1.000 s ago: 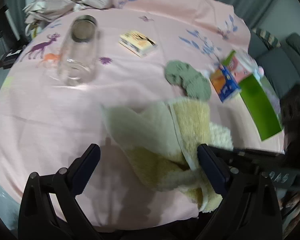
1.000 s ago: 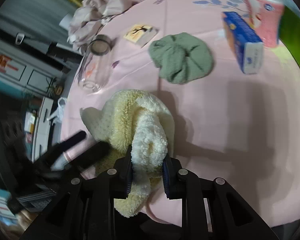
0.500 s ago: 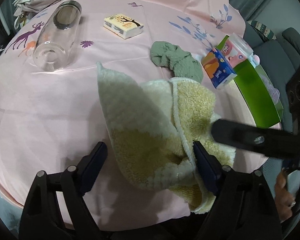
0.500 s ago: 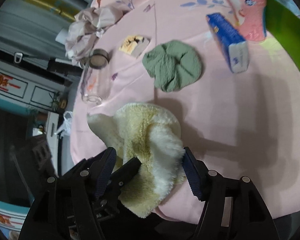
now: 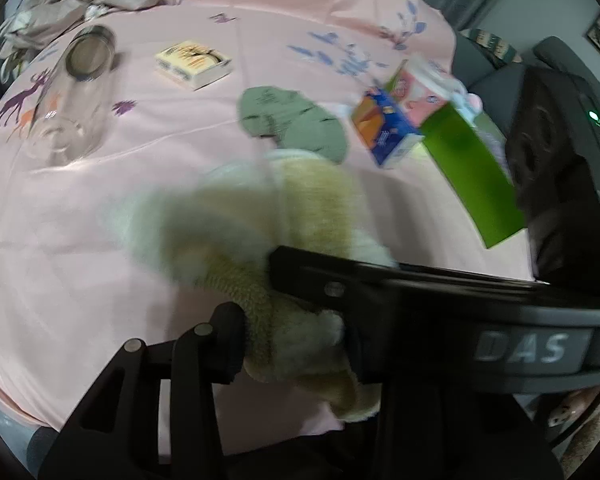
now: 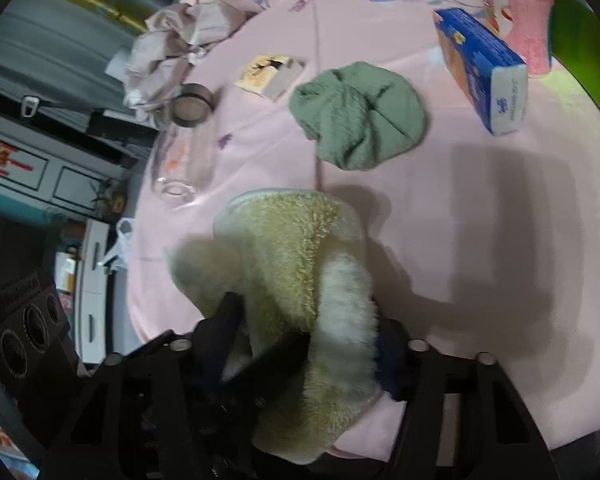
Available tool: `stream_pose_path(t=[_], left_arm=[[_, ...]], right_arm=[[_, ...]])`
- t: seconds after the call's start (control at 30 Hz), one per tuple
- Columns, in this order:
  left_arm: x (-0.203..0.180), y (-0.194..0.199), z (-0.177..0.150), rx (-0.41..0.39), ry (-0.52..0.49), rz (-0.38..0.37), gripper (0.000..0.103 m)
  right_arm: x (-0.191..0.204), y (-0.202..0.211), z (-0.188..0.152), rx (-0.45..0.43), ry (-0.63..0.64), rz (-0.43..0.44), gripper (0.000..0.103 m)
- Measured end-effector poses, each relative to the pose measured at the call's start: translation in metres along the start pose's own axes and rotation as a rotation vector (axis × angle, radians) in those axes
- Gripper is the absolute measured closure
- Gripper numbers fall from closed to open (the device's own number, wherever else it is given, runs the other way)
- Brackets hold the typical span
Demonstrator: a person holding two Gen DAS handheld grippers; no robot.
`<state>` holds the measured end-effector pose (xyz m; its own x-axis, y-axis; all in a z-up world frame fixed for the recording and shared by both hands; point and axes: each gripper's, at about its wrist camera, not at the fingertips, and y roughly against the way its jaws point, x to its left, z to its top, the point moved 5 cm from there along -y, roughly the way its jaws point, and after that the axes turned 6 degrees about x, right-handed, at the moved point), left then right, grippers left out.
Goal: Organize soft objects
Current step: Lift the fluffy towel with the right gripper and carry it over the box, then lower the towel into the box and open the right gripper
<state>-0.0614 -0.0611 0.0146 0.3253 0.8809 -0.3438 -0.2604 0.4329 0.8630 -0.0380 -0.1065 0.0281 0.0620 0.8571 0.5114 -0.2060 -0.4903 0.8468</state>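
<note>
Between my 2 grippers the yellow towel point(image 5: 300, 216) bunches: left gripper point(image 5: 292, 344), just closing, clamps its fold; right gripper point(image 6: 312, 344) straddles it, grip unclear. Next, fold it flat.

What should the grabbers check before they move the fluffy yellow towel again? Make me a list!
1. Left gripper pinching the yellow towel: ok; its jaws have just been closing and the pads press a bunch of it.
2. Right gripper gripping the towel too: cannot tell; towel sits between its jaws, which have just been closing a little.
3. The two grippers apart: not ok, they cross right at the towel.
4. Green cloth out of the way: ok in the right wrist view, lying apart from the towel.
5. Glass jar safe: ok, lying on its side, apart from the towel.
</note>
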Motion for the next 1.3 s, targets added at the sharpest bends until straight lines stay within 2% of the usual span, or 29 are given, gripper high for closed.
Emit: stream_pose_path(t=[0.1,0.27,0.37,0.5,0.67,0.8,1.03,1.2,1.3], left_arm=[[-0.009,0.007,0.004,-0.026,-0.026,0.031,0.067],[-0.029,0.029,0.023,-0.098,-0.064,0.002,0.067],[-0.051,0.045,0.038,-0.159,-0.123,0.000,0.067],[-0.079,0.061,0.060,-0.227,-0.203,-0.038,0.067],[-0.131,0.074,0.093,-0.320,-0.320,-0.074,0.068],[-0.165,0.074,0.117,-0.362,-0.395,-0.111,0.068],[-0.222,0.042,0.151,-0.335,-0.486,-0.202,0.069],[-0.258,0.001,0.156,-0.266,-0.531,-0.235,0.071],[-0.270,-0.023,0.159,-0.225,-0.530,-0.246,0.071]], right_arm=[[0.003,0.012,0.002,-0.033,0.011,0.028,0.048],[0.008,0.046,0.006,-0.124,0.032,0.069,0.048],[0.012,0.077,0.012,-0.210,0.050,0.075,0.048],[0.008,0.123,0.022,-0.334,0.047,0.073,0.048],[-0.010,0.182,0.037,-0.502,0.027,0.056,0.048],[-0.033,0.224,0.049,-0.622,-0.016,0.059,0.048],[-0.078,0.267,0.064,-0.771,-0.116,-0.010,0.049],[-0.128,0.277,0.057,-0.836,-0.218,-0.044,0.052],[-0.157,0.276,0.057,-0.838,-0.290,-0.046,0.058]])
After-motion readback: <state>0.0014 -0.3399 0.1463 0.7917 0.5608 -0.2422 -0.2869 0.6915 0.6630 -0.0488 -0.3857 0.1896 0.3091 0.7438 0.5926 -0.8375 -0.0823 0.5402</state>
